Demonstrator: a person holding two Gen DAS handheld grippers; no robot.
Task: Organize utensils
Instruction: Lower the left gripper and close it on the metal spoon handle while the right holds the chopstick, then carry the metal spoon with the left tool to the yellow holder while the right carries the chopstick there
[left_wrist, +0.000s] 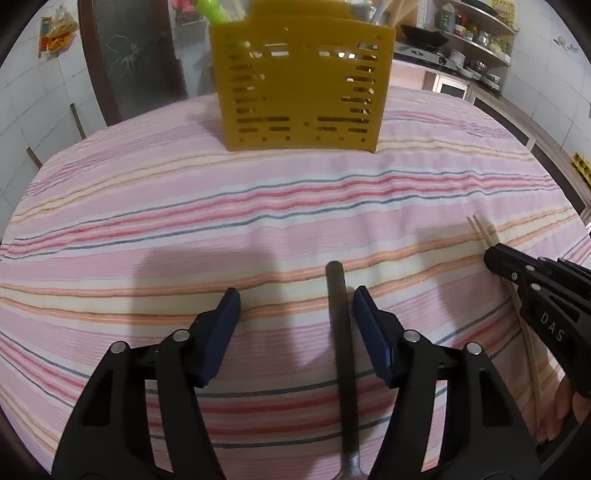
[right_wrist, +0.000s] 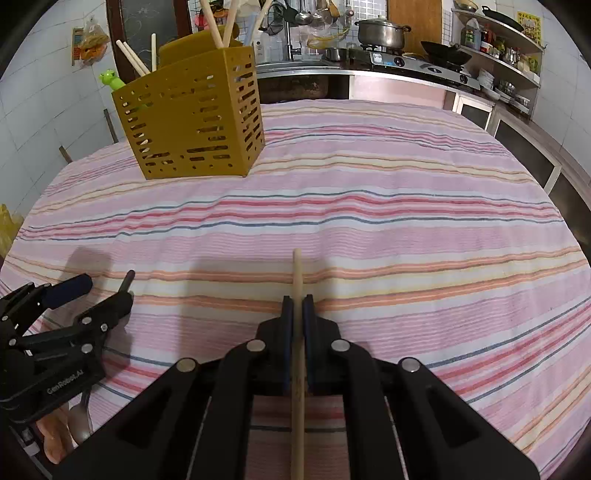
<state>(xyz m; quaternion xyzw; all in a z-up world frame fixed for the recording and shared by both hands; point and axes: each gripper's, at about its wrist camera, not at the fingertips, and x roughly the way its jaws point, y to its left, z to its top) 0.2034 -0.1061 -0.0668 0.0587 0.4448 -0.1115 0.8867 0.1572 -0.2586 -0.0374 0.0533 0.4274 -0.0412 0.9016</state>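
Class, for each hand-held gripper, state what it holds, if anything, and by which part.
Right hand-held gripper: wooden chopstick, near one end. Left hand-held gripper: open around a dark handle.

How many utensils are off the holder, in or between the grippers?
2. A wooden chopstick is clamped in the right gripper; a dark handle lies between the open fingers of the left gripper. Others may be hidden below the frame.

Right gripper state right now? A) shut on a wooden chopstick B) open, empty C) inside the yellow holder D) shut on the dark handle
A: in the right wrist view the right gripper has its pads pressed on a wooden chopstick over the striped cloth; the dark handle lies between the open left gripper fingers.
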